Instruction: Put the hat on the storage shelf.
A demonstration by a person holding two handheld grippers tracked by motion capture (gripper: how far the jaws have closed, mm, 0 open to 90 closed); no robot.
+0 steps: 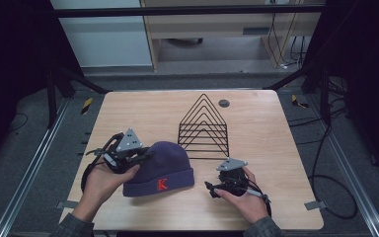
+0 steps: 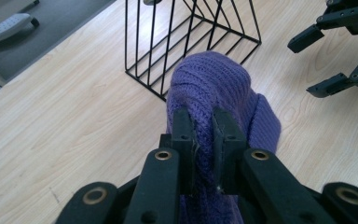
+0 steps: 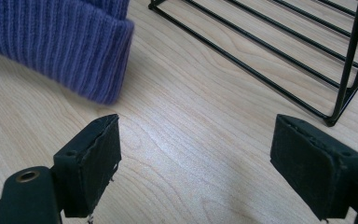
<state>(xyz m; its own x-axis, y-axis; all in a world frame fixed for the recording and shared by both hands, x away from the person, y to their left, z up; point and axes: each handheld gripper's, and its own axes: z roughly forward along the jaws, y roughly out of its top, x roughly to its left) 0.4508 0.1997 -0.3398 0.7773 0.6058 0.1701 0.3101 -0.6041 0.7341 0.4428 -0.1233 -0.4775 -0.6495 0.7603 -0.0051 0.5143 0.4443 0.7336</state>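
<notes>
Right now your left gripper (image 1: 145,155) has its jaws pinched tight on a fold at the crown of the purple knitted beanie with the red letter K on its cuff (image 1: 165,170), which lies on the pale wooden table (image 1: 256,128) just in front of the black wire rack of nested triangular frames (image 1: 203,129). From above you see the whole hat, its cuff towards you and the K facing up; the left gripper view (image 2: 203,135) hides the letter but shows the knit (image 2: 214,88) bunched between the two black jaws, the rack (image 2: 168,46) just behind it and your right gripper (image 2: 328,60) off to the side. Your right gripper (image 1: 211,186) rests low near the table's front edge, apart from the hat, jaws spread wide on nothing; its own view (image 3: 209,168) shows bare wood between the pads, the ribbed cuff (image 3: 65,42) at one corner and the rack's base wires (image 3: 279,56) at the other
</notes>
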